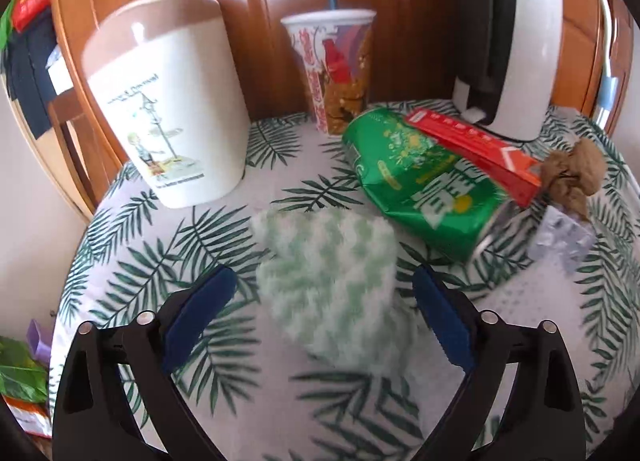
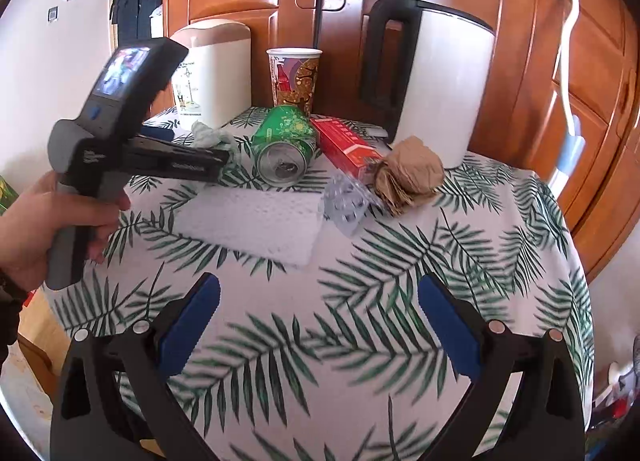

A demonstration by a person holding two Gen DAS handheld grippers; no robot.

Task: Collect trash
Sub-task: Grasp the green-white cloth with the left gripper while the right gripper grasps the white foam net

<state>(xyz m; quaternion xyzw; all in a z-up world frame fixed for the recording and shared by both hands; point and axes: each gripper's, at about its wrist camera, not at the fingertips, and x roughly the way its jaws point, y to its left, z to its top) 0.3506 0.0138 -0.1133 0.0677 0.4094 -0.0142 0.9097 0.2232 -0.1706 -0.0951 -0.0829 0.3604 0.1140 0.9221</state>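
Note:
A crumpled green-and-white tissue point(image 1: 328, 277) shows blurred between the blue pads of my left gripper point(image 1: 324, 281). The pads stand wide of it and do not touch it, so the gripper is open. From the right wrist view, the same tissue point(image 2: 210, 135) sits at the tip of the left gripper point(image 2: 224, 157), which a hand holds. My right gripper point(image 2: 320, 285) is open over the leaf-print tablecloth point(image 2: 440, 261) with nothing between its fingers. Beyond lie a crushed green can point(image 2: 284, 145), a red box point(image 2: 348, 145), a brown paper ball point(image 2: 408, 173), a blister pack point(image 2: 346, 205) and a white paper towel point(image 2: 256, 221).
A white bin with a beige lid point(image 1: 168, 101) stands at the table's back left. A printed paper cup point(image 1: 336, 69) is beside it, and a white kettle with a black handle point(image 1: 508, 41) at the back right. Wooden cabinet doors close off the rear.

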